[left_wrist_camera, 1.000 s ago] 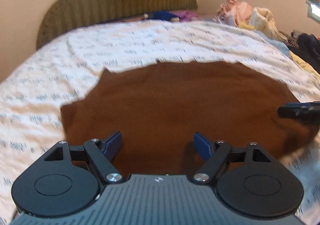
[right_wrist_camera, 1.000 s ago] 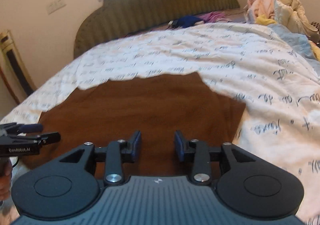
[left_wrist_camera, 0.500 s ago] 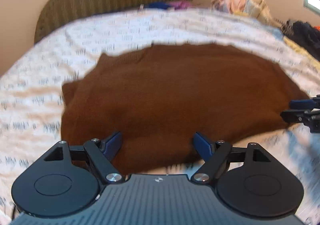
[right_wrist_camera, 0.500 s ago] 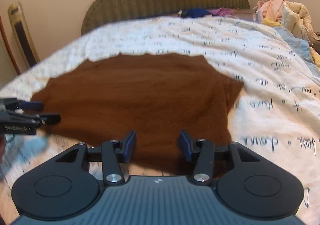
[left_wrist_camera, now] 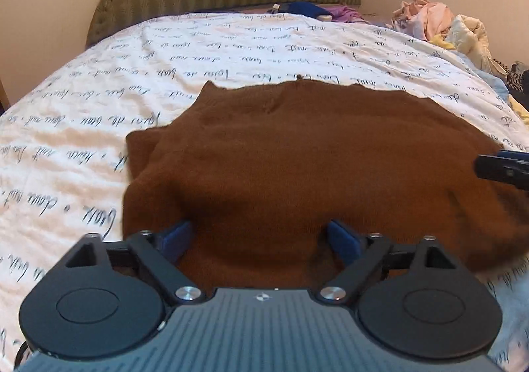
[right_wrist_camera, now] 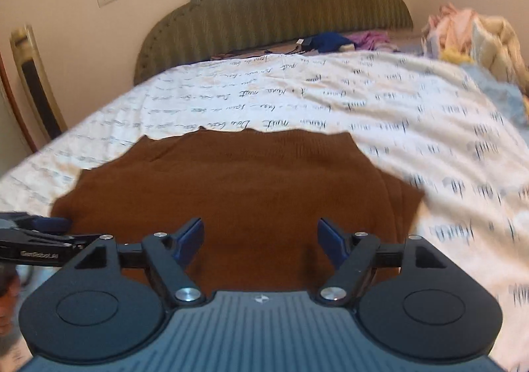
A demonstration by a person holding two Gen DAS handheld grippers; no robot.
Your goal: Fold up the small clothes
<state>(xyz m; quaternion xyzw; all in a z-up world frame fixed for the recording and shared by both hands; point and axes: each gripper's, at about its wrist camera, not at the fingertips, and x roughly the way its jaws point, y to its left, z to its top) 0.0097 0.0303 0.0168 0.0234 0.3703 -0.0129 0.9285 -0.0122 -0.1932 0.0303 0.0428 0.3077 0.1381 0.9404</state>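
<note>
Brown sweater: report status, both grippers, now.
Left gripper and right gripper opening, nothing gripped. Brown sweater flat on the bedspread. Nothing in the way.

Both wrist views look low and close across the bed (left_wrist_camera: pixel 231 51) toward the headboard (right_wrist_camera: pixel 281 5) (shared).

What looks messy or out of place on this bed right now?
The brown sweater lies flat but uneven, a flap sticking out at its left edge. Loose clothes are heaped at the bed's right side, more by the headboard.
</note>
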